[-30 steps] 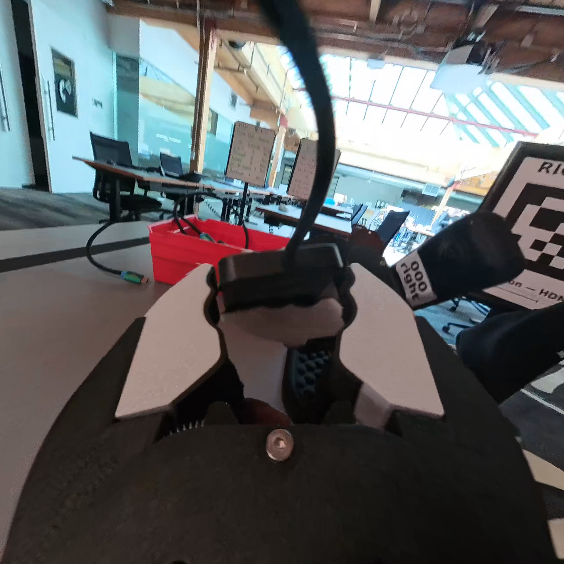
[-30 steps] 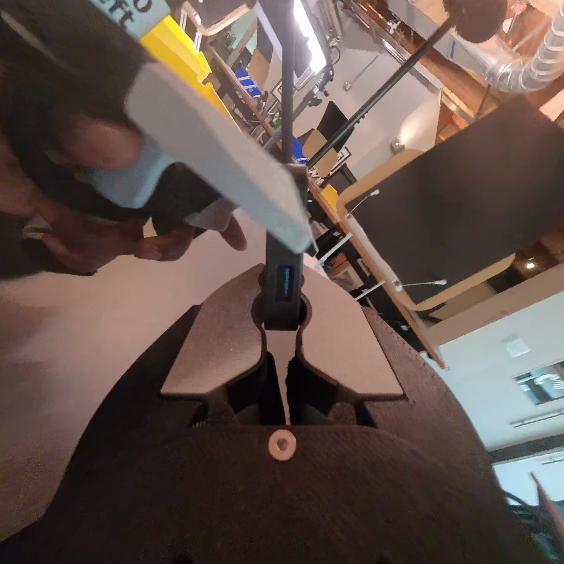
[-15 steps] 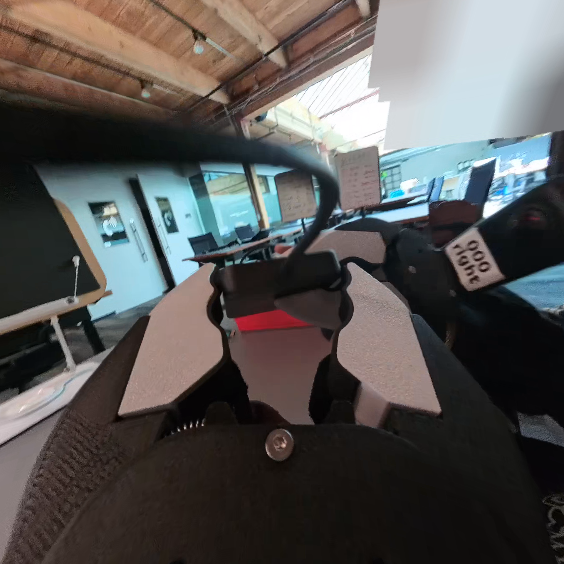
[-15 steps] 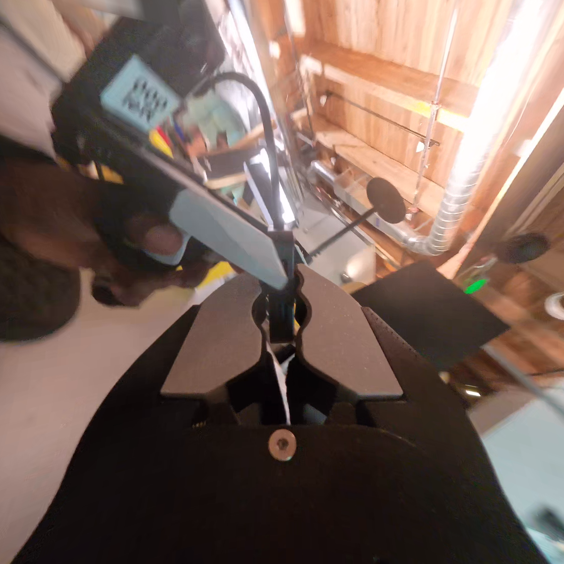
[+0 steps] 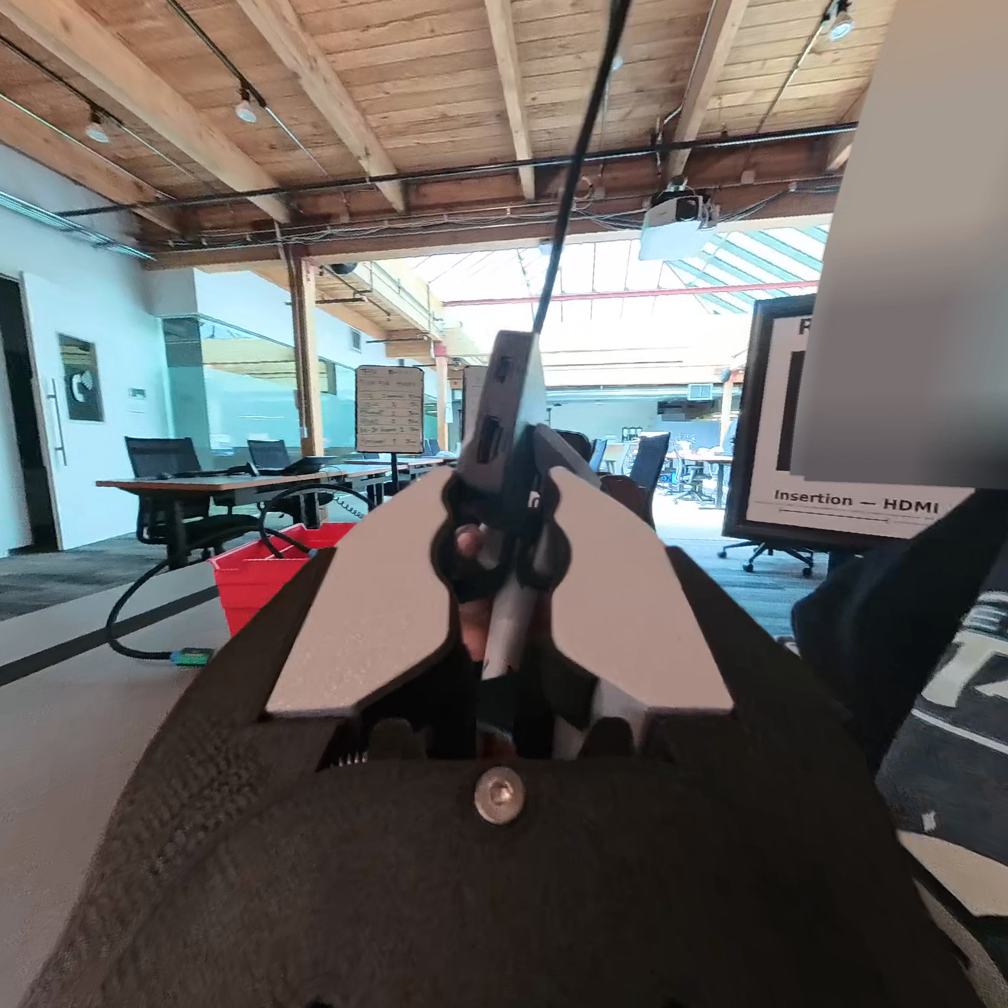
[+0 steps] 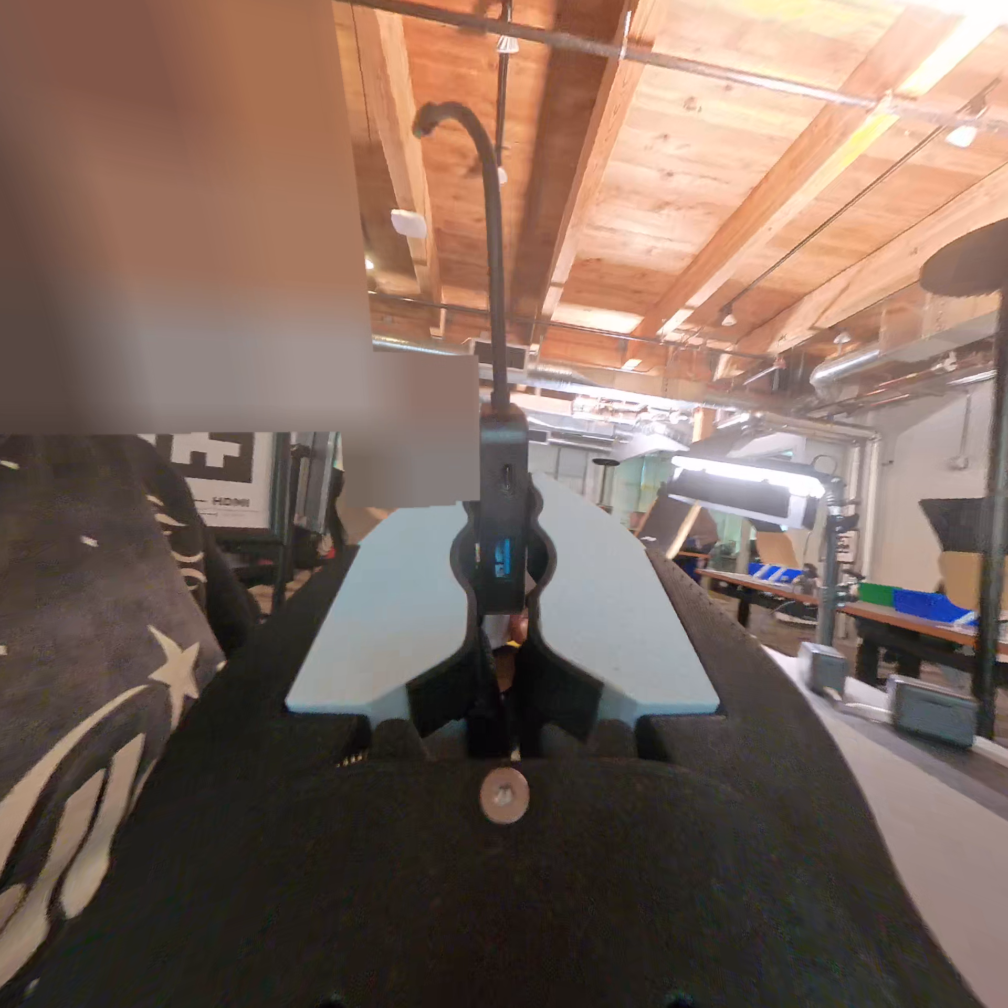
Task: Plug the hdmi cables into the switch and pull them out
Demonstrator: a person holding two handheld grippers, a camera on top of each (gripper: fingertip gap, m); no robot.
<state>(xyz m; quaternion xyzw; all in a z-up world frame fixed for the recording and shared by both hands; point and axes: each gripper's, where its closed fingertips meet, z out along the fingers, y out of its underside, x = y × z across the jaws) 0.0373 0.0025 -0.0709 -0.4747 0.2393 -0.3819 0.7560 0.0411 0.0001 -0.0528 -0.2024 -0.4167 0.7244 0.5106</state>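
The switch, a slim grey box with ports along its edge, stands upright between my left gripper's fingertips. Its black lead runs straight up. The left jaws sit close around it, with a person's fingertip showing behind. A grey finger of the right gripper shows just beyond. In the right wrist view my right gripper is shut on the switch's flat faces, edge with the blue port towards me, lead curving up. A loose HDMI cable with a green plug lies on the table.
A red bin holding more cable stands on the table at left. A framed sign stands at right. A person's dark sleeve and patterned garment are close by. Grey boxes sit at the far right.
The switch has turned from lying flat across the left jaws to standing edge-on between them. The left jaws have narrowed. Both grippers have swung round and levelled out.
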